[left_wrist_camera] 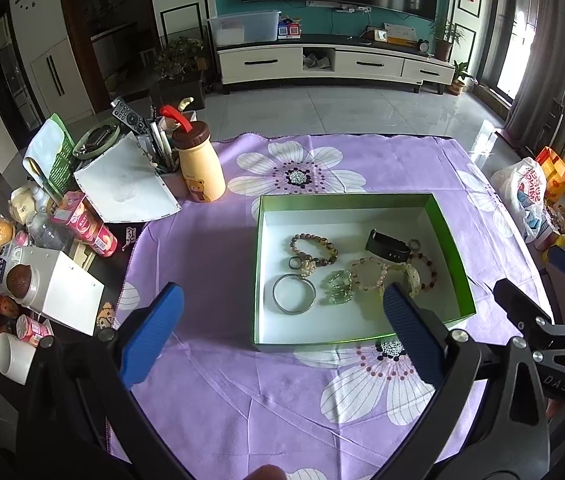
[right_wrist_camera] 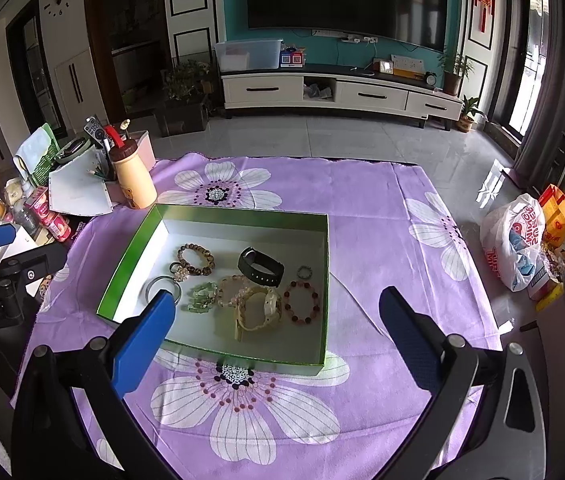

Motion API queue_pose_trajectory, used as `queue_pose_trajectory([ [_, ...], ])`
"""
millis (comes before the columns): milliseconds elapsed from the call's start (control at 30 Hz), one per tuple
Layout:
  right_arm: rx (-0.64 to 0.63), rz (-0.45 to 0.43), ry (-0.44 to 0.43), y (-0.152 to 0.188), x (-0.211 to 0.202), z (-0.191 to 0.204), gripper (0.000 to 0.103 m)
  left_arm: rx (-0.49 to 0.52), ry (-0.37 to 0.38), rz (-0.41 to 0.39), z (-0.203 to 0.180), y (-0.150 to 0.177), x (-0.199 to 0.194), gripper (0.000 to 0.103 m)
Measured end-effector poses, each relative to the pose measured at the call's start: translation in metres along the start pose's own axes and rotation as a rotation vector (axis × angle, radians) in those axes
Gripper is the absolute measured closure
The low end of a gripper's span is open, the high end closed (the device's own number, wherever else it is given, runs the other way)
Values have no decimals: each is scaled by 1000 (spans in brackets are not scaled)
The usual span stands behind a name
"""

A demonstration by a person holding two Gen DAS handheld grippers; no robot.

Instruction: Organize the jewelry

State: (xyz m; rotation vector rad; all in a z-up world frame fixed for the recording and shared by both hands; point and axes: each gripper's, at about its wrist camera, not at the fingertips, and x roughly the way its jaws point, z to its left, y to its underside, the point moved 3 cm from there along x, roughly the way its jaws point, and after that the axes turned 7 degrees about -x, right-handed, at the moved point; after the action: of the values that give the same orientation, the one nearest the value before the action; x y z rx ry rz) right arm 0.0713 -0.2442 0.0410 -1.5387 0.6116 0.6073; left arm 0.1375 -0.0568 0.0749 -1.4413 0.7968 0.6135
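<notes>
A soft matt purple cloth [right_wrist_camera: 362, 208] with printed flowers lies under a paper-board box [right_wrist_camera: 218, 216], glossy green outside and matt white inside, which holds a shiny metal bangle [left_wrist_camera: 294, 299], a matt black strap band [right_wrist_camera: 260, 267], polished beaded bracelets [right_wrist_camera: 301, 301], beside ribbed blue fingers [right_wrist_camera: 142, 340].

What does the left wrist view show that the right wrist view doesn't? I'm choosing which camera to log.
Only the left wrist view: a white mug and a white box at the table's left edge.

Only the right wrist view: the red bead bracelet in full and the cloth right of the box.

Both: the green box holding jewelry, the black watch, the silver bangle, and each open hand-held gripper.
</notes>
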Motion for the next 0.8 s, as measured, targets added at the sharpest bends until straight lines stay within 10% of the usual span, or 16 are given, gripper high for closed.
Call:
queue_pose_trajectory([
  [800,31,23,-9,0,18,-10,1,3,-53,31,-4,-2,23,2],
])
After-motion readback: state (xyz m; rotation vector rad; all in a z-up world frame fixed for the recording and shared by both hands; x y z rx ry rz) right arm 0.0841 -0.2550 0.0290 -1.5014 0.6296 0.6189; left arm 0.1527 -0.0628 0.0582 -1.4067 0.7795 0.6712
